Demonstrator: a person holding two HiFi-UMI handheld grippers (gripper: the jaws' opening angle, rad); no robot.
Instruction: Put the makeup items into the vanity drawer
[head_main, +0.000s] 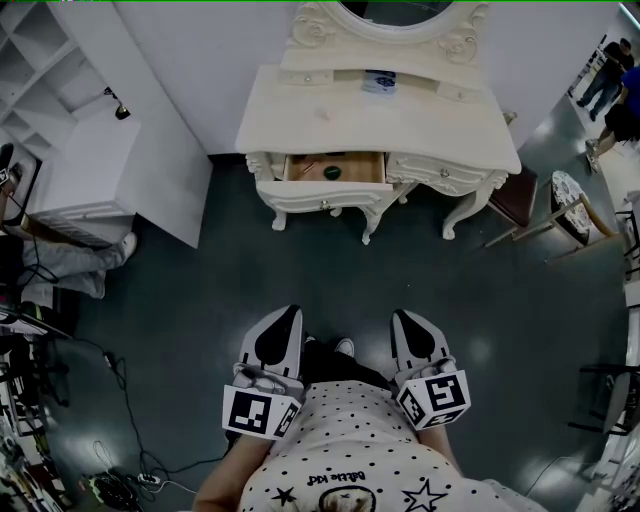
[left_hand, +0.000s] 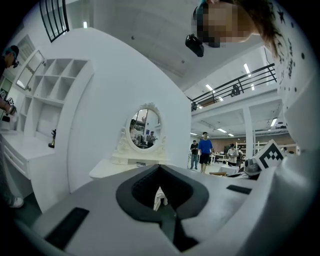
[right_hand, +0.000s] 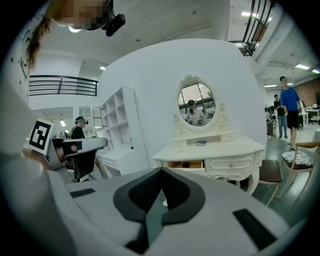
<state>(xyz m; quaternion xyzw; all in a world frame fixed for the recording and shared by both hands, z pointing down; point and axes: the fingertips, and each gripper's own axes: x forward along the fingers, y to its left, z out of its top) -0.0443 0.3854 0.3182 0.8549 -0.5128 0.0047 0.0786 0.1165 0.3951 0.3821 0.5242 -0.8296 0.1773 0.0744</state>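
Standing well back from the counter (head_main: 400, 125) on dark floor (head_main: 200, 290), looking steeply down. Holding the left gripper (head_main: 290, 312) low and close to the torso, with jaws pressed together tip to tip and nothing in them. Holding the right gripper (head_main: 405, 316) alongside, likewise shut tight and empty. Pointing both toward the counter, well apart from it.

Facing the drawer (head_main: 365, 167), pulled out at the counter's front, left of centre in the head view. Inside it, a dark round item (head_main: 332, 172) near the middle and a thin stick (head_main: 306, 167) just to its left. Hard to tell what either is at this range.

Higher up, on the narrow ledge under the oval mirror (head_main: 395, 10), a small box (head_main: 380, 80). To the counter's right, a chair (head_main: 520, 200) close by its leg. To the left, against the wall, white shelving (head_main: 70, 160). Far off in the right gripper view, a person in blue (right_hand: 290, 107).
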